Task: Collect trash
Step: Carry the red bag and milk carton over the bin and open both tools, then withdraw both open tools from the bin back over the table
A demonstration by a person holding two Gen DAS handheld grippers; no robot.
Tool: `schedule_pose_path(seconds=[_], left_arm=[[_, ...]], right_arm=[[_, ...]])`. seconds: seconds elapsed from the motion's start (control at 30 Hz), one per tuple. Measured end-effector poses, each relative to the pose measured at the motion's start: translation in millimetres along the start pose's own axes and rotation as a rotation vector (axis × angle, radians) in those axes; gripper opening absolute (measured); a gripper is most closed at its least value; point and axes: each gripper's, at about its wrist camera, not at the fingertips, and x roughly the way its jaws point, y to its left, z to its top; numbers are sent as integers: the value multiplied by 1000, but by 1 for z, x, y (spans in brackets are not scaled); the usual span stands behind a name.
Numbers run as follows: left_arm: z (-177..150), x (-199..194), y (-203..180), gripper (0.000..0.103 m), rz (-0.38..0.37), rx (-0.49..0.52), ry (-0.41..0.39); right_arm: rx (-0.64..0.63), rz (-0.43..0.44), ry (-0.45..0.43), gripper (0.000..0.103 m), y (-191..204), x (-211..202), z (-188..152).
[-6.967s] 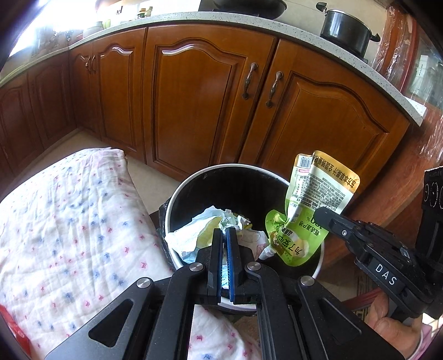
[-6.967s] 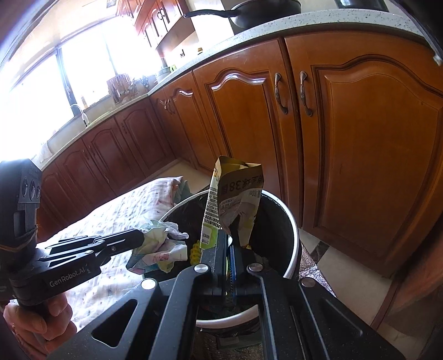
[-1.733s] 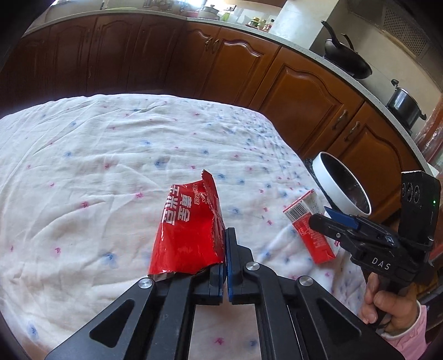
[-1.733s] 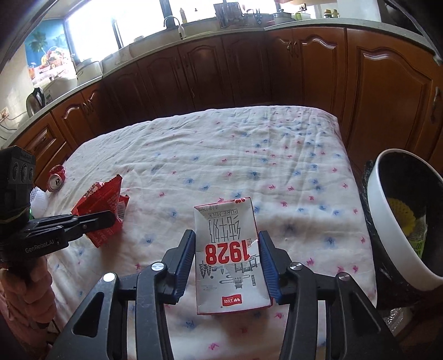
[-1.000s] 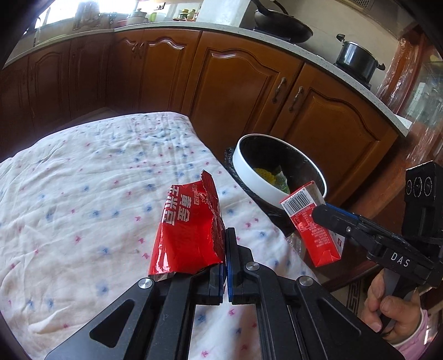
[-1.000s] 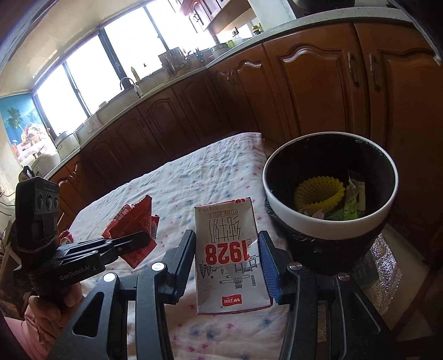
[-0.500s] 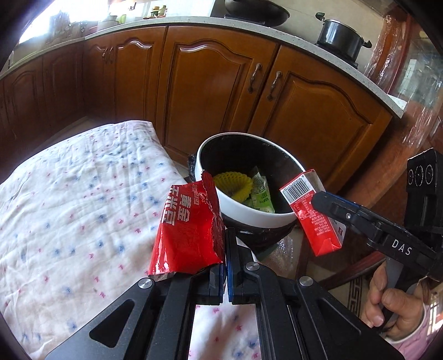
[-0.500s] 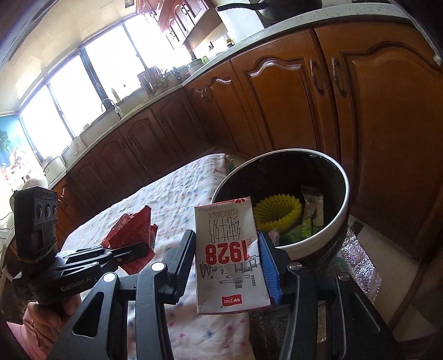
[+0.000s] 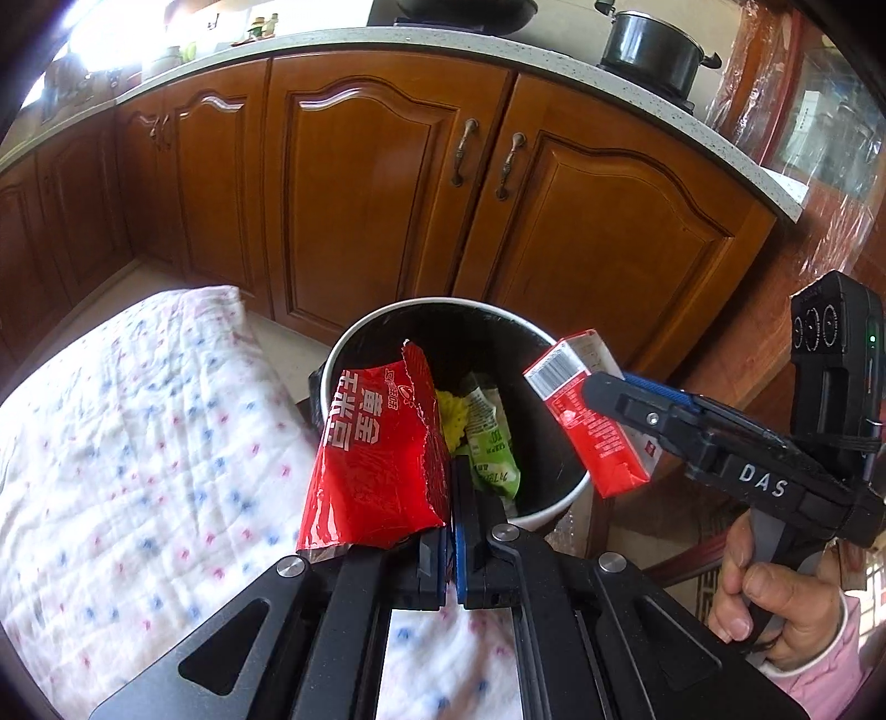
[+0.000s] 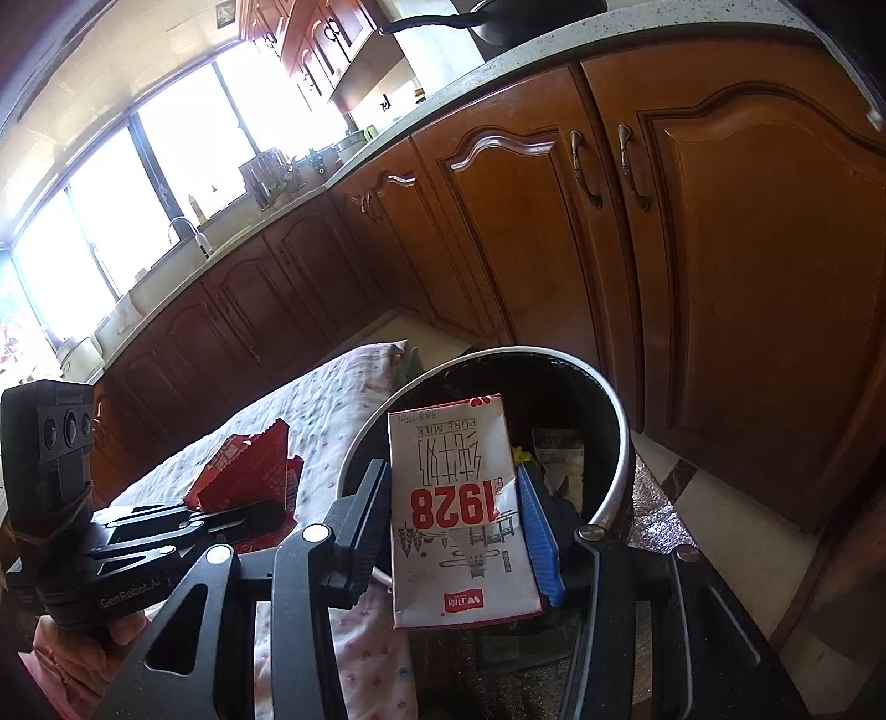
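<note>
My left gripper is shut on a torn red snack wrapper, held up over the near rim of the trash bin. The bin is round, black inside with a white rim, and holds a yellow paper cup and a green pouch. My right gripper is shut on a white and red milk carton, which hangs above the bin's near edge. In the left wrist view the carton sits over the bin's right side. The wrapper and left gripper show at the lower left of the right wrist view.
A table with a white flowered cloth lies left of the bin. Brown kitchen cabinets stand close behind it, with a black pot on the counter. A hand in a pink sleeve holds the right gripper.
Both grippers have swung from over the table to above the bin, still holding the wrapper and the carton. The bin now sits right in front of both cameras.
</note>
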Motion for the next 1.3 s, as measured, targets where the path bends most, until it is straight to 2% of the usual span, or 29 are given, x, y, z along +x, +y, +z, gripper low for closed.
schedule_pose_path(seconds=[0.27, 0.5, 1.07, 1.13, 1.2, 1.23, 1.27, 1.3], left_arm=[[34, 42, -3, 0, -19, 33, 74], [46, 72, -10, 0, -8, 54, 129], [45, 76, -16, 0, 13, 52, 157], [45, 73, -16, 7, 20, 45, 158], [45, 71, -15, 29, 33, 33, 164], [46, 69, -15, 50, 48, 28, 158], [45, 64, -14, 55, 51, 26, 142], [45, 60, -15, 55, 47, 26, 131]], right_arm=[[12, -21, 19, 47, -9, 14, 16], [6, -36, 55, 47, -16, 26, 23], [-6, -37, 107, 47, -23, 41, 25], [-4, -39, 109, 47, -23, 41, 25], [0, -35, 114, 47, -24, 43, 25], [3, -34, 118, 48, -25, 43, 26], [6, -31, 117, 48, -25, 42, 26], [11, -29, 114, 50, -26, 41, 26]])
